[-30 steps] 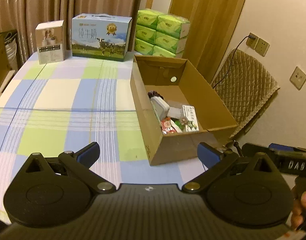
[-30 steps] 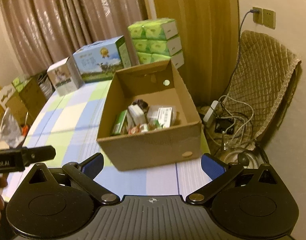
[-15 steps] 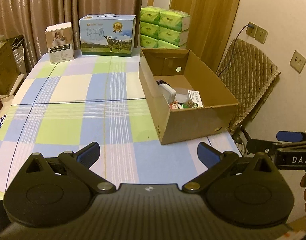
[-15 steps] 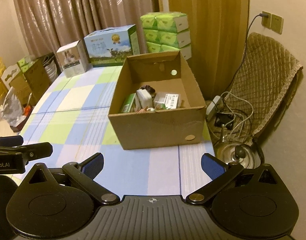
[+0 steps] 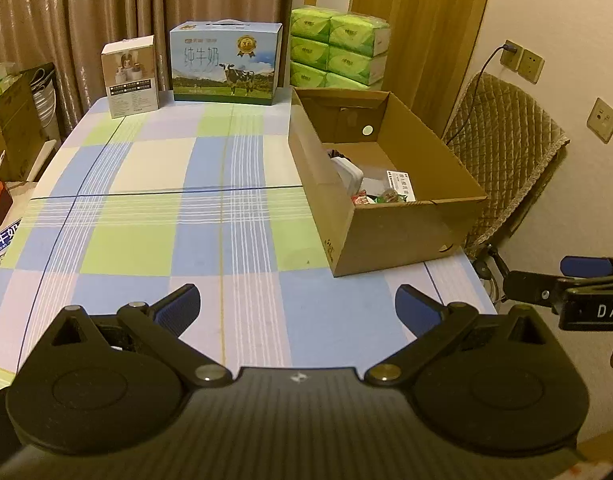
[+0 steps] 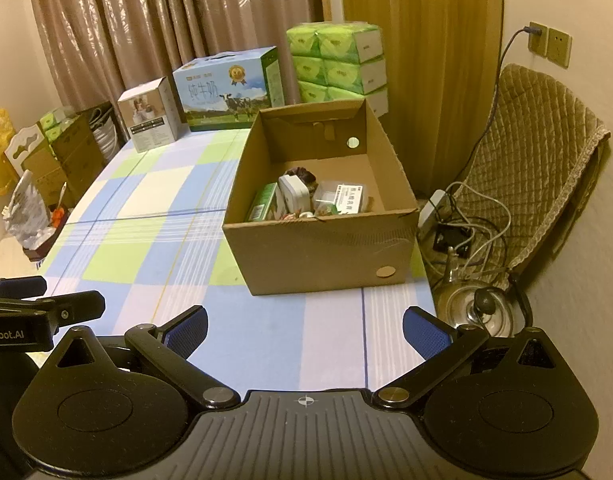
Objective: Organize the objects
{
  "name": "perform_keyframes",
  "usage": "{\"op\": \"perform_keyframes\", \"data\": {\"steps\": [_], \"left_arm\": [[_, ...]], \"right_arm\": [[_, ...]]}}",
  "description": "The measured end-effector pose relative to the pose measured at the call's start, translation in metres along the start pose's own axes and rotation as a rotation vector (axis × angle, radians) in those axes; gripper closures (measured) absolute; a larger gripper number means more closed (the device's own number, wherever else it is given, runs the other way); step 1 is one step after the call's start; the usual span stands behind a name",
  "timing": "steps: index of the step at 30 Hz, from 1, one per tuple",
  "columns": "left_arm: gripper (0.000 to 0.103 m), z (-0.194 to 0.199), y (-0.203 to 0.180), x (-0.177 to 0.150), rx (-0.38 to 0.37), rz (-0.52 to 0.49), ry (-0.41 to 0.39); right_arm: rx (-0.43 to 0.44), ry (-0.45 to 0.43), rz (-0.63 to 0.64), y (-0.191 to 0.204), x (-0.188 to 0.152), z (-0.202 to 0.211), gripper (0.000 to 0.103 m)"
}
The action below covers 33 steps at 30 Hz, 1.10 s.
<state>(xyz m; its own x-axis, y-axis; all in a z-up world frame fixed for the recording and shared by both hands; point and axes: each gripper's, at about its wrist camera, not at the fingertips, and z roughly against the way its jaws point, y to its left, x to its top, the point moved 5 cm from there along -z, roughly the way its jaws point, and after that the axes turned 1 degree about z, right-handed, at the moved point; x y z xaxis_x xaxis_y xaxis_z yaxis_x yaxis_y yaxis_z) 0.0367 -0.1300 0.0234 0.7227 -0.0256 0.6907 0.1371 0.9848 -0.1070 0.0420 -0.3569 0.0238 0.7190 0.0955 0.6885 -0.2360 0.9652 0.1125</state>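
Two grippers hang over the near edge of the checked worktop [image 5: 154, 208], both spread wide and empty: the left gripper [image 5: 297, 309] and the right gripper [image 6: 305, 327]. The open cardboard box [image 6: 326, 248] sits at the worktop's right side, small packets and a white case piled inside. A milk carton [image 5: 225, 65] stands at the far edge.
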Motion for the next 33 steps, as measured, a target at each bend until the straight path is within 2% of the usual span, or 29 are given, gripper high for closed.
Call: {"op": "perform_keyframes", "data": {"steps": [33], "left_arm": [[0.001, -0.0048, 0.0016, 0.0020, -0.007, 0.000, 0.005]], "right_arm": [[0.004, -0.002, -0.004, 0.0025, 0.0059, -0.0013, 0.002]]}}
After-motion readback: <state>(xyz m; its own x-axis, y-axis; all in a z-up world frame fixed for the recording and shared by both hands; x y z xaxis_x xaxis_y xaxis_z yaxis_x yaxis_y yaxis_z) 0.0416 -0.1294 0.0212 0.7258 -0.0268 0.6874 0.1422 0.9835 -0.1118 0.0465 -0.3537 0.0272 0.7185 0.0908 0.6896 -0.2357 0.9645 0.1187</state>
